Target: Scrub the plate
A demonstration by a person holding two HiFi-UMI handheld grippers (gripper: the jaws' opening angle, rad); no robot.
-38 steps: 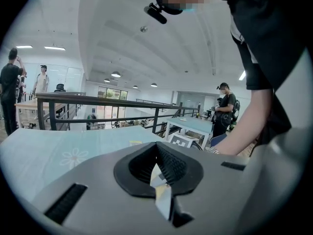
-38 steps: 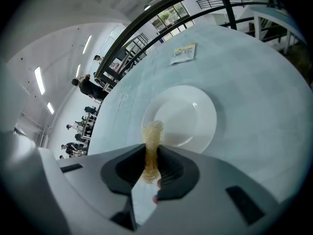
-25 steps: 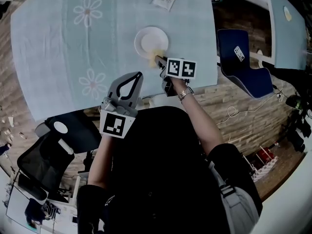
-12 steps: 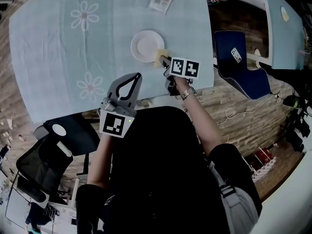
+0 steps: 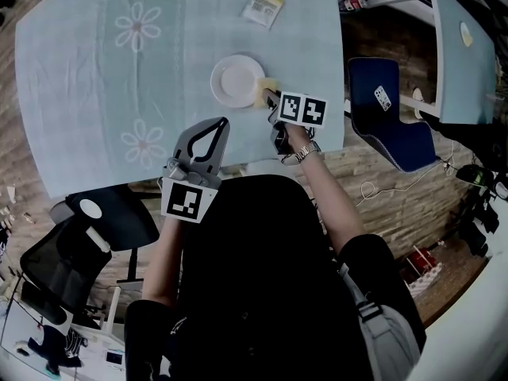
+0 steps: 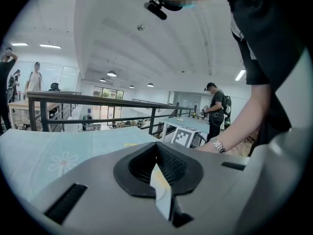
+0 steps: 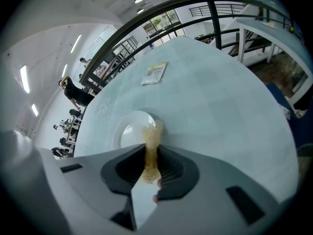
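My right gripper (image 5: 271,98) is pinching the yellow sponge (image 5: 266,88), its jaws pressed in on it from both sides. In the right gripper view the sponge (image 7: 151,140) stands up thin between the dark pads and sticks out past them. Its far end meets the white plate (image 7: 128,129) at the rim on the plate's right side.

The plate (image 5: 236,80) sits flat on the pale blue flowered tabletop (image 5: 95,78), in the half nearer me and closer to the right edge than the left. It looks bare inside.

My left gripper (image 5: 208,138) is at the tabletop's near edge, left of the plate and apart from it. Its jaws are closed tip to tip, and the left gripper view shows nothing between the pads of the left gripper (image 6: 159,164).

A small yellow-and-white packet (image 5: 263,7) lies flat near the far edge, beyond the plate — well apart from it.
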